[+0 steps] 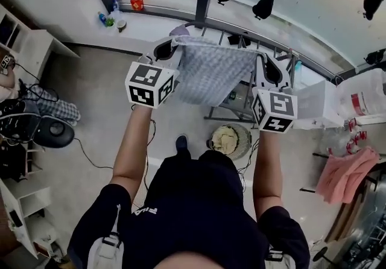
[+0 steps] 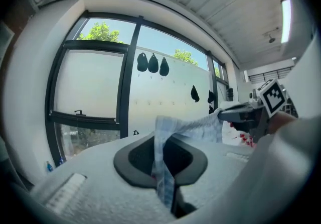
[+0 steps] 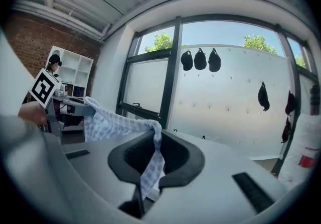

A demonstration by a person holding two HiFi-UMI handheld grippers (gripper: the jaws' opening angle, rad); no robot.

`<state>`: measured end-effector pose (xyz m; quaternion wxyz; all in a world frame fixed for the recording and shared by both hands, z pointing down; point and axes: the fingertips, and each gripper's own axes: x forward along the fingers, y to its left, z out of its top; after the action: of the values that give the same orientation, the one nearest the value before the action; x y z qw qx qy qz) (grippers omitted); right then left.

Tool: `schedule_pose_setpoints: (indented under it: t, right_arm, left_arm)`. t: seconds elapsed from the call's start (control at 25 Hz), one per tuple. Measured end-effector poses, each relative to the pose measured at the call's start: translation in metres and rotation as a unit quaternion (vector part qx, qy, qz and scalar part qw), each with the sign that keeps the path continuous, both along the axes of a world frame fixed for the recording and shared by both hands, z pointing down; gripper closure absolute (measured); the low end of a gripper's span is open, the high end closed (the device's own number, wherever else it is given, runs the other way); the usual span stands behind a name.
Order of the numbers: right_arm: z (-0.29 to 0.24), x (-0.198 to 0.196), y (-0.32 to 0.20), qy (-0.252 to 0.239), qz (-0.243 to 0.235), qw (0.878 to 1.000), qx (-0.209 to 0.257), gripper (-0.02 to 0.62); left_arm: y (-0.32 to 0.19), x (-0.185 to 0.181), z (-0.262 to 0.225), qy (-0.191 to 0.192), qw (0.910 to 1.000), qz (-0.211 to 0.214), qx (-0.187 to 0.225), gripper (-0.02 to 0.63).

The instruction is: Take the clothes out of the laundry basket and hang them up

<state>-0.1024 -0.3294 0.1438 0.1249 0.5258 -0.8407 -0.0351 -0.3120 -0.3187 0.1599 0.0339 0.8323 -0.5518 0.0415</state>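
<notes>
Both arms are out in front of the person, and a pale blue checked cloth (image 1: 211, 72) hangs stretched between the two grippers. The left gripper (image 1: 164, 50) is clenched on one top corner. Its own view shows the jaws closed tight, with the fabric (image 2: 163, 168) pinched between them and running off toward the other hand. The right gripper (image 1: 272, 72) is clamped on the opposite corner. In its view a strip of the checked cloth (image 3: 150, 165) drops down through the closed jaws, while the rest (image 3: 115, 122) spans across to the left gripper (image 3: 67, 110).

The cloth is up in the air, spread fairly flat at about chest height. It is above what looks like a metal drying rack (image 1: 224, 118) by the window, though the cloth covers most of the frame. Down on the floor, just in front of the person's feet and below the right gripper, sits the round laundry basket (image 1: 242, 135). There is pale clothing (image 1: 224, 139) bunched inside it. Off to the right, a pink garment (image 1: 347, 174) hangs well apart from the action. Black caps (image 3: 200, 60) hang in a row on the frosted panel beyond the window.
</notes>
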Motion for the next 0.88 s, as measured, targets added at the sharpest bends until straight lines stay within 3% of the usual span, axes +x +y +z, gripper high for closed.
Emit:
schedule_pose_setpoints:
  t: [0.12,0.36,0.88]
  right_arm:
    - [-0.012,-0.001,-0.026,0.002,0.021,1.0,0.012,0.563]
    - [-0.016,-0.003,-0.078,0.011,0.03,0.999,0.0,0.563]
    - [0.04,0.018,-0.251,-0.004,0.036,0.998,-0.05,0.563]
  left_arm:
    - [-0.026,-0.002,-0.012,-0.021,0.9997,0.012,0.006,0.577]
    - [-0.076,-0.004,-0.008,-0.012,0.9995,0.029,-0.01,0.577]
    - [-0.23,0.019,0.039,-0.037,0.9963,0.032,-0.071,0.577]
